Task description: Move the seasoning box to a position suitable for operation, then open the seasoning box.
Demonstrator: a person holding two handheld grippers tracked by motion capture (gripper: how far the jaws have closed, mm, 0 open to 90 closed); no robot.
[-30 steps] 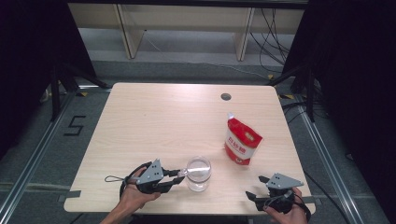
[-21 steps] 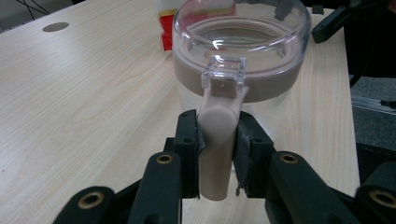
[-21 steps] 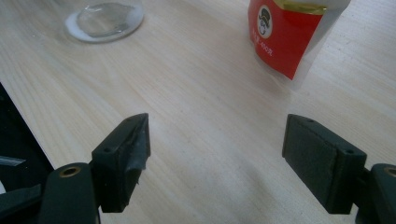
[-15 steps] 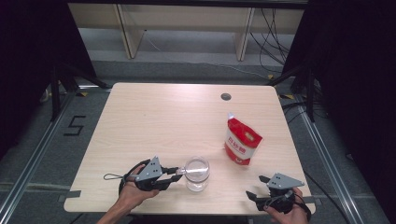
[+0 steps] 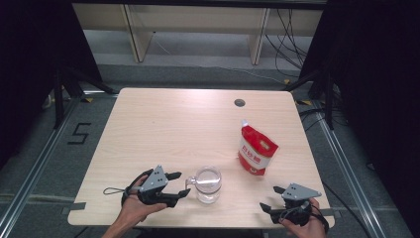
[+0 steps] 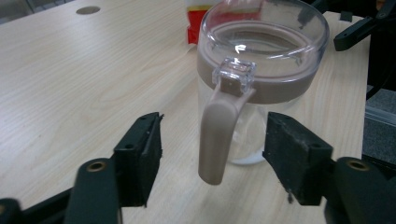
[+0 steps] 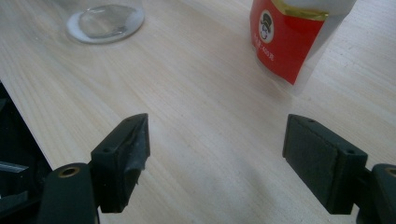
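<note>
My left tool (image 5: 179, 185) has just been opening: half a second ago its jaws pinched the beige handle (image 6: 215, 135) of the clear glass mug with the taupe band and transparent hinged lid (image 5: 207, 184), and now they stand spread on either side of that handle, pads off it, with the handle hanging free in the gap. So the mug is released. It sits upright on the pale wooden desk (image 5: 168, 129), near the front edge and a little left of centre, in the same spot it held a second ago, so I read this as a set-down completed, or a grip being reset, rather than a lift about to begin. Whether the lid is latched I cannot tell from here.

My right tool (image 5: 273, 197) rests near the front right corner, jaws wide apart with nothing between them, just bare desk in front.

The red and white stand-up pouch with printed label (image 5: 255, 151) stands upright to the right of the mug and further back, apart from it. It lies ahead of the right tool with no obstacle between. A small round cable hole (image 5: 239, 102) sits near the far edge, well clear. The mug handle points toward my left tool, so nothing blocks a fresh grasp; only pulling straight back risks clipping the handle.
</note>
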